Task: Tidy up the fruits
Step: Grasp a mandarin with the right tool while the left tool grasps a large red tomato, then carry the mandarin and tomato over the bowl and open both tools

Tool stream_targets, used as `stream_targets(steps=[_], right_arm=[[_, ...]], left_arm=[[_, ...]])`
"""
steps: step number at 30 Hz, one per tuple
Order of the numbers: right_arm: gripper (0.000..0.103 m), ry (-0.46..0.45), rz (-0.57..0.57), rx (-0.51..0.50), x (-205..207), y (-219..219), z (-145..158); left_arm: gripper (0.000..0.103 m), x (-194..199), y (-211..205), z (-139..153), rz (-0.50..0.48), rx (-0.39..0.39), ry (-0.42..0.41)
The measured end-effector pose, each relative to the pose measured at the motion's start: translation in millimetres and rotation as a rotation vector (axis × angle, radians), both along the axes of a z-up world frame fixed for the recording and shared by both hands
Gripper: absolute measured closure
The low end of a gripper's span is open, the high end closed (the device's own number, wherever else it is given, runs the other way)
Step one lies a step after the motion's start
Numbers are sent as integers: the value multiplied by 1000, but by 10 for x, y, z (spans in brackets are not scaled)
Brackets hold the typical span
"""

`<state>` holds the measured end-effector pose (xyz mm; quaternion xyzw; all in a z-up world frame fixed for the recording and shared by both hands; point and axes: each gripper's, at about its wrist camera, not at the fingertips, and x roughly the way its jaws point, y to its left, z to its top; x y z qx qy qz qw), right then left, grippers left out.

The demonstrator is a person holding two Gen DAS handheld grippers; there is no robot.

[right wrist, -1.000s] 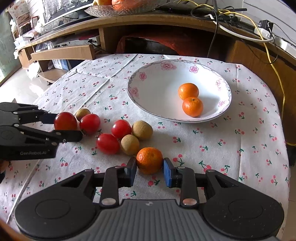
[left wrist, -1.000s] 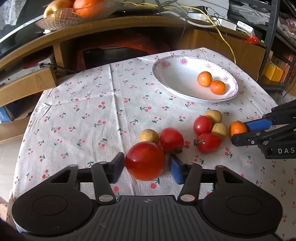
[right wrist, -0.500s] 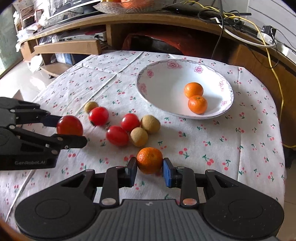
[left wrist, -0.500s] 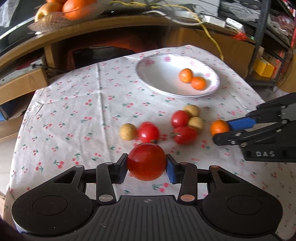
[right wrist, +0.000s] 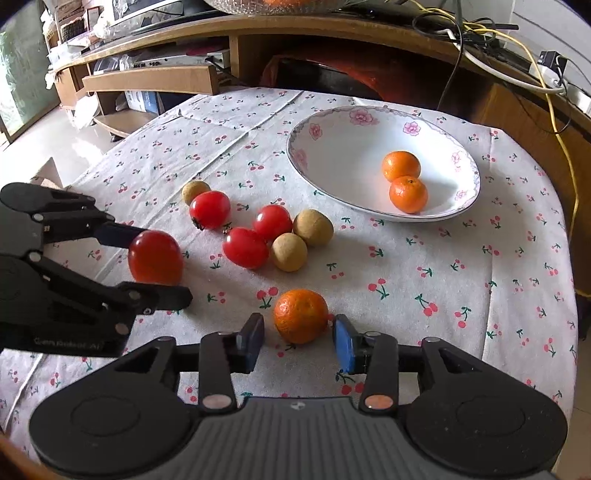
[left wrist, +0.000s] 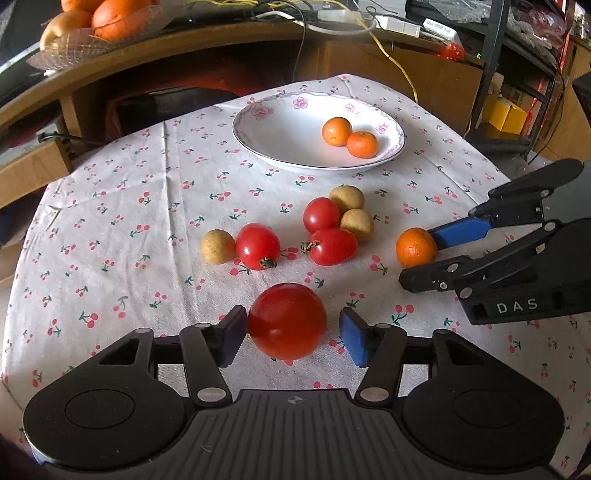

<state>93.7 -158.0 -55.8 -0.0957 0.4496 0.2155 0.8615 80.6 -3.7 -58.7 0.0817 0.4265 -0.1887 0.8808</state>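
Note:
My left gripper (left wrist: 291, 332) is open around a large red tomato (left wrist: 286, 321) that rests on the cherry-print cloth; a gap shows at the blue pad. My right gripper (right wrist: 297, 338) is open too, with a mandarin (right wrist: 301, 315) sitting loose between its fingers. Each gripper also shows from the side in the other view: the right gripper (left wrist: 424, 258) and the left gripper (right wrist: 162, 262). Three smaller tomatoes (left wrist: 258, 245) and three brown longans (left wrist: 356, 224) lie mid-table. The flowered white plate (left wrist: 258, 147) at the back holds two mandarins (left wrist: 349, 137).
A wooden shelf unit curves behind the table, with a glass basket of oranges (left wrist: 92, 33) on top and cables (left wrist: 391, 59) trailing down. The round table's edge (right wrist: 570, 258) drops off at the right. A wide stretch of bare cloth (left wrist: 122, 192) lies at the left.
Both grippers have opened since half a second ago. The tomato and the mandarin, then clamped, now sit free on the cloth between the fingers.

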Motion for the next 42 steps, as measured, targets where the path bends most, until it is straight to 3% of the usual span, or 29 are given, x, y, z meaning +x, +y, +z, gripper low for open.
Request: stream_targets(steps=[5, 9, 15, 29, 42], right_arm=[[61, 13, -27, 29, 25, -35, -1], [71, 17, -45, 18, 40, -15, 9], [72, -2, -42, 4, 7, 61, 80], [72, -83, -146, 53, 120, -110, 398], [72, -124, -247, 92, 537, -292, 480]], left_arm=[[37, -9, 18, -9, 2, -3, 6], [52, -6, 11, 9, 10, 1, 12], [53, 6, -23, 50, 13, 0, 19], [53, 220, -286, 372, 25, -49, -68], [53, 607, -446, 516, 39, -61, -134]])
